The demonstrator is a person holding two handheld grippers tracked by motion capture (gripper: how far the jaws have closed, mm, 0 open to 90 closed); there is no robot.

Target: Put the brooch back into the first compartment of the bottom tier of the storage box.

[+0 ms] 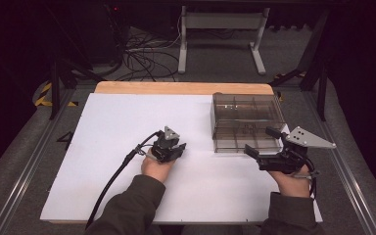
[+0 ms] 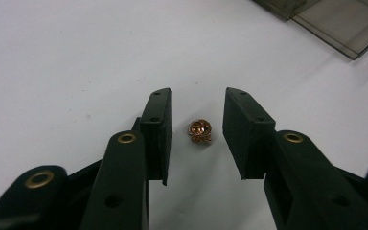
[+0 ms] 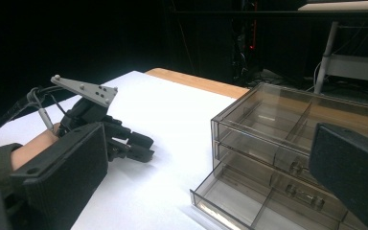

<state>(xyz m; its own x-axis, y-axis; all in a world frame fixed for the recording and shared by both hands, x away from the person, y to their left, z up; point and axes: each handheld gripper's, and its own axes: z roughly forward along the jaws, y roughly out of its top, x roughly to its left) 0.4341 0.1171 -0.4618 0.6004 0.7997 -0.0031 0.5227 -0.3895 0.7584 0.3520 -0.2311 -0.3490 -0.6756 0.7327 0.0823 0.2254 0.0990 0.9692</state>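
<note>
small copper piece (image 2: pixel 200 131) too blurred to identify, drawer box (image 2: pixel 335 19) cropped

A white sheet (image 1: pixel 127 147) covers most of a wooden table (image 1: pixel 176 88), whose bare pale edge shows along the far side. Grey carpeted floor (image 1: pixel 215 58) surrounds it, with metal rails (image 1: pixel 24 161) running along both sides and yellow-black hazard tape (image 1: pixel 43 94) at the left. Beyond stands a white table frame (image 1: pixel 221 29) beside a tangle of black cables (image 1: pixel 144 58). The room behind is dark
</note>
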